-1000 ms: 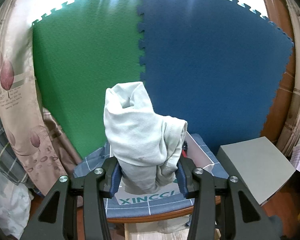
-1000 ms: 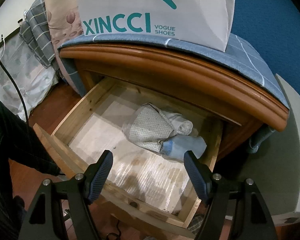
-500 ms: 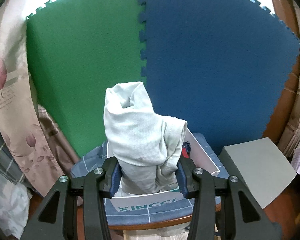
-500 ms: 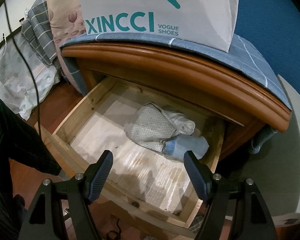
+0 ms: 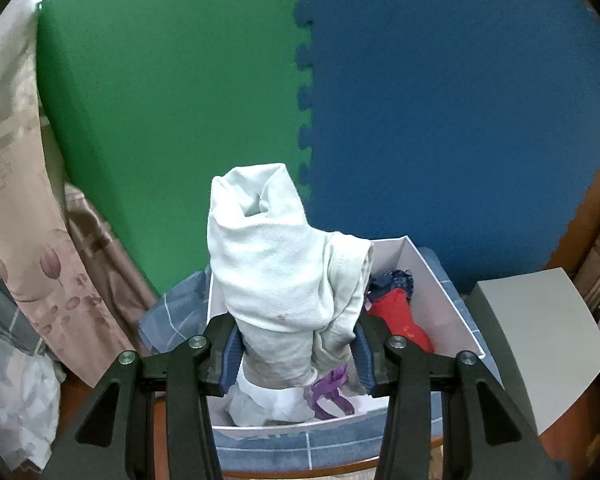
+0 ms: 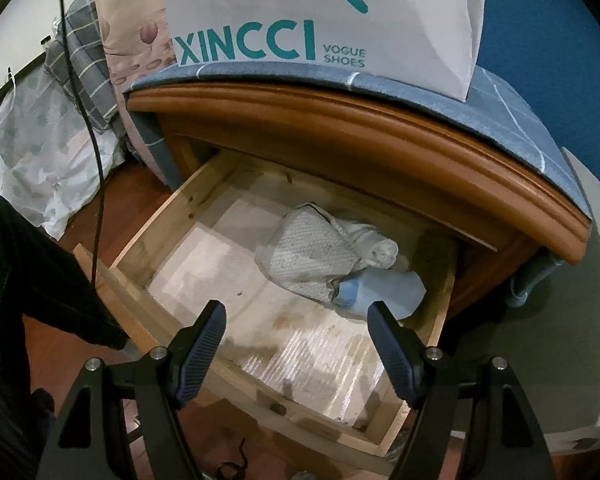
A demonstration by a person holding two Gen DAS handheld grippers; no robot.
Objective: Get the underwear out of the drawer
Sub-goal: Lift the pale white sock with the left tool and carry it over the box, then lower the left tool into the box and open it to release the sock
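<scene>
- the left tongs point(image 5: 296, 360) were pinching a bunched pale underwear piece point(image 5: 280, 272), their pads pressed into its lower part while the rest stood up loosely above them.
- that piece hung over the open white shoe box point(image 5: 448, 288), which sat on the blue checked cloth point(image 5: 300, 448) covering the nightstand; red and purple garments already lay inside the box.
- the right tongs point(image 6: 296, 344) were spread wide and empty, poised above the front of the open wooden drawer point(image 6: 148, 240).
- 3 pieces looked left in the drawer's far right corner: a white dotted one point(image 6: 308, 256), a rolled white one point(image 6: 376, 248) and a light blue one point(image 6: 384, 288), all touching each other.
- the cloth seemed light, soft and floppy, not fragile; it should crumple and hold in a pinch rather than slip.
- the best hold was probably a thick fold or rolled edge, such as the blue piece's near end, so that only 1 piece lifted and its neighbours stayed.
- a loose tail could snag on the drawer wall or drag the piece beside it.
</scene>
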